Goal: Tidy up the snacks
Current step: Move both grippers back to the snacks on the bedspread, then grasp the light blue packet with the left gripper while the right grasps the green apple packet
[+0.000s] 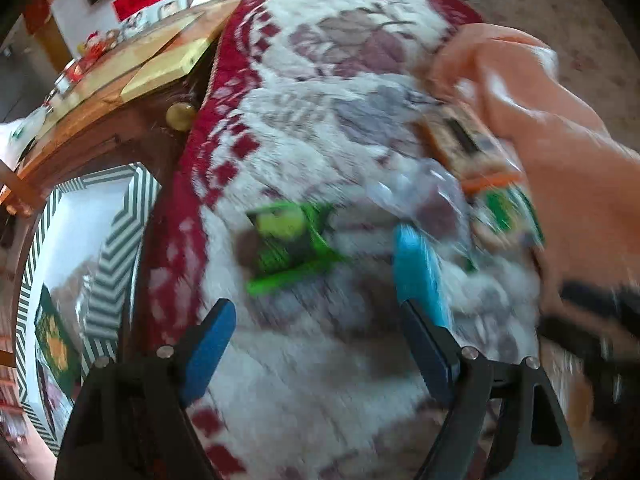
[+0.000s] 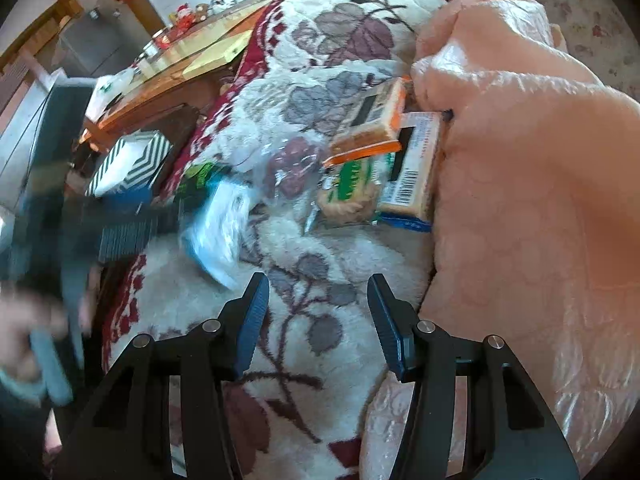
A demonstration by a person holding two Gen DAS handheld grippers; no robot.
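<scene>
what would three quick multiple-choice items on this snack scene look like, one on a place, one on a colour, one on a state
1. Where does the green snack packet lie?
A. on the floral blanket
B. on the wooden cabinet
C. inside the striped box

2. What colour is the plush cover beside the snack pile?
A. dark blue
B. peach pink
C. black

3. How do the right tongs stand?
A. shut on a biscuit pack
B. shut on the plush cover
C. open with nothing between them

Answers:
1 A, the packet rests on the blanket's pattern, ahead of the left tongs.
2 B, the cover is peach pink in both views.
3 C, only blanket shows in the gap between the pads.
</scene>
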